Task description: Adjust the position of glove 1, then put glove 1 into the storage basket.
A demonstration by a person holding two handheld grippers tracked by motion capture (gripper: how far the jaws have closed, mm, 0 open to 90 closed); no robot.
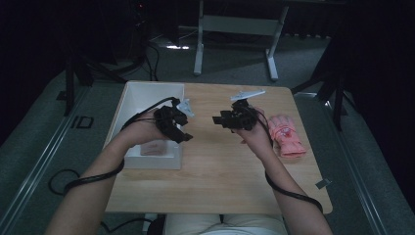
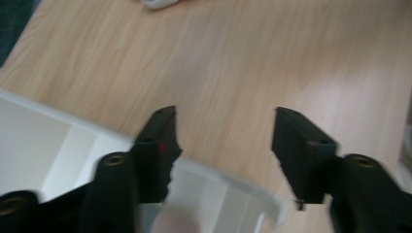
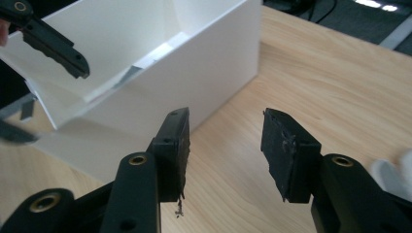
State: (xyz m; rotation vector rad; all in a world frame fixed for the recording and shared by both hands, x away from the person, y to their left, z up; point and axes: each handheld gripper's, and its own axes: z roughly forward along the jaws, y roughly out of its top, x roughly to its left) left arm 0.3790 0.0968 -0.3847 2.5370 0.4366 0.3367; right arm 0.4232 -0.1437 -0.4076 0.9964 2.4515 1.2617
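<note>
A white open box (image 1: 147,95) stands on the left part of the wooden table (image 1: 220,166), and something pink (image 1: 154,147) lies in its near end. A pink glove (image 1: 287,136) lies flat on the table at the right. My left gripper (image 1: 185,137) hangs over the box's right wall. In the left gripper view it (image 2: 223,131) is open with nothing between the jaws, above the box rim (image 2: 233,187) and bare wood. My right gripper (image 1: 217,120) points left towards the box, held above the table. In its own view it (image 3: 226,131) is open and empty, facing the box wall (image 3: 204,73).
One finger of the left gripper (image 3: 53,43) shows at the top left of the right gripper view. A pale object (image 3: 391,172) sits at that view's right edge. Beyond the table stand a desk frame (image 1: 235,29) and cables on the dark floor.
</note>
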